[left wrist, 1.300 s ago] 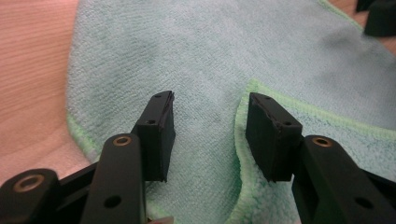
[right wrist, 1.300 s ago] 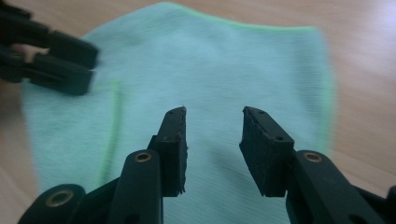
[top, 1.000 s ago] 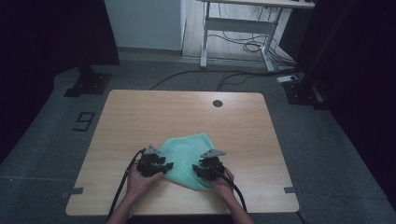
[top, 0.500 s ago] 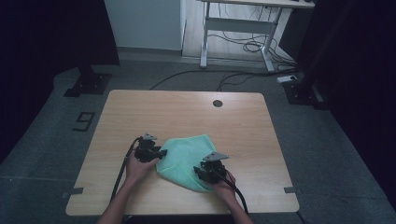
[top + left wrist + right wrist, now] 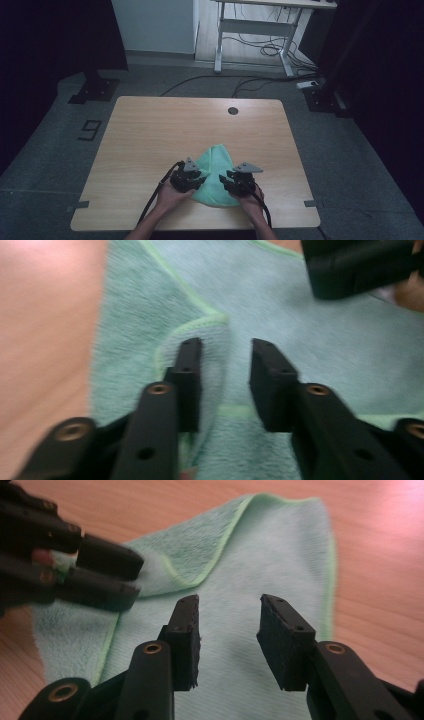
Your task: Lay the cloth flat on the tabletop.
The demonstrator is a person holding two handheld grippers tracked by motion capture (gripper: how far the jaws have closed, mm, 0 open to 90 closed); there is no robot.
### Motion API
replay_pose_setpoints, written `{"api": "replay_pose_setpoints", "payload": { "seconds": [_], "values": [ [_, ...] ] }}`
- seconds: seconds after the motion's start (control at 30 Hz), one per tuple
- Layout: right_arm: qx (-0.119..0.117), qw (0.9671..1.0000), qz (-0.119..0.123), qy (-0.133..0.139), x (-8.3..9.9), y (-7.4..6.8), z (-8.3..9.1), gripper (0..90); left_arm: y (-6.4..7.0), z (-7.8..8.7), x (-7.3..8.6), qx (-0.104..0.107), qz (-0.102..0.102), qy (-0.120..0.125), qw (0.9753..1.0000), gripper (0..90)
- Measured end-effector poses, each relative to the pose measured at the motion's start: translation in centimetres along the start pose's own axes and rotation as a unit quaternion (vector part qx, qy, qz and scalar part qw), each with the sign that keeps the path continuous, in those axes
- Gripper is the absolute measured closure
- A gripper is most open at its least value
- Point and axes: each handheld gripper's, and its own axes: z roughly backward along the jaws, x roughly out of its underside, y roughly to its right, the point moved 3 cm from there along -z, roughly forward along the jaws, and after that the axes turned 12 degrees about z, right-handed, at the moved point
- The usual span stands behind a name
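A green cloth (image 5: 214,175) is spread near the front edge of the table (image 5: 150,130). The left gripper (image 5: 225,357) is parted around a folded corner; the right gripper (image 5: 227,615) is released above the cloth. The fold should be pinched squarely before lifting.

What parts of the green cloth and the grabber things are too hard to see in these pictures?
- Near edge of the green cloth: in the high view, the left gripper and right gripper cover it.
- Cloth's bottom part: cut off by the lower edge of the right gripper view, behind that gripper's own jaws.
- Left gripper view: blurred, so the cloth's folded corner looks smeary.
- Small dark round spot on the table: too small to identify.
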Motion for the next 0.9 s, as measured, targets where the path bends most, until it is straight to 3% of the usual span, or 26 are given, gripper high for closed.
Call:
{"api": "replay_pose_setpoints", "payload": {
  "seconds": [0.13, 0.27, 0.47, 0.63, 0.9],
  "values": [
    [0.002, 1.0, 0.001, 0.001, -0.3, 0.8, 0.5, 59.2, -0.5, 0.9, 0.0, 0.005, 0.011, 0.014, 0.9998, 58.1],
    [-0.001, 1.0, 0.001, 0.004, -0.5, 0.7, 0.4, 58.9, -3.0, 2.6, -0.6, 0.003, 0.057, 0.039, 0.9976, 58.1],
    [-0.006, 1.0, -0.002, -0.001, 0.2, 0.4, 0.0, 58.8, -4.8, 2.8, -1.4, -0.004, 0.075, 0.031, 0.9967, 60.4],
    [-0.008, 1.0, -0.002, -0.001, 0.3, 0.4, -0.1, 58.8, -4.4, 1.6, -0.9, -0.002, 0.066, -0.004, 0.9978, 59.2],
    [-0.01, 0.9999, -0.006, -0.002, 0.7, 0.3, -0.1, 58.8, -3.2, 0.5, -0.2, -0.004, 0.053, -0.009, 0.9985, 60.7]
  ]
}}
